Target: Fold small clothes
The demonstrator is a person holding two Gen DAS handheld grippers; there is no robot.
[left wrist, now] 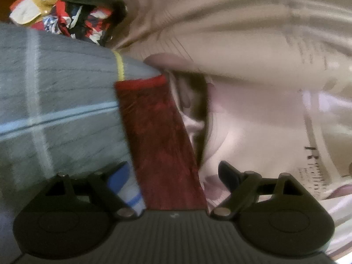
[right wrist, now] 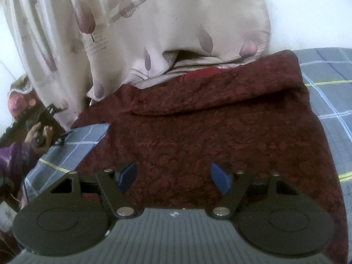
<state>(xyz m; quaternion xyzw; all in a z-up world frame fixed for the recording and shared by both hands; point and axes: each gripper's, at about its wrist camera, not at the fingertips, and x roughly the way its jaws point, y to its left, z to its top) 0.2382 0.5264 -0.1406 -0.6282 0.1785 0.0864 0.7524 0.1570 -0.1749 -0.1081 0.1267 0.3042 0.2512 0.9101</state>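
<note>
A dark red fuzzy garment [right wrist: 209, 127] lies on the grey plaid bedsheet [right wrist: 330, 83], its far edge folded over. My right gripper [right wrist: 173, 176] is open right over its near part, blue pads [right wrist: 220, 176] spread apart, holding nothing. In the left wrist view a strip of the same red garment [left wrist: 158, 143] runs up between the spread fingers of my left gripper [left wrist: 176, 176], which is open; whether a finger touches the cloth I cannot tell. The left gripper also shows small at the left of the right wrist view [right wrist: 47, 123].
A beige leaf-print quilt [right wrist: 176, 26] is heaped beyond the garment and fills the right of the left wrist view [left wrist: 242, 33]. A pile of red, white and dark clothes [left wrist: 72, 15] lies at the far left. The plaid sheet [left wrist: 55, 101] spreads left.
</note>
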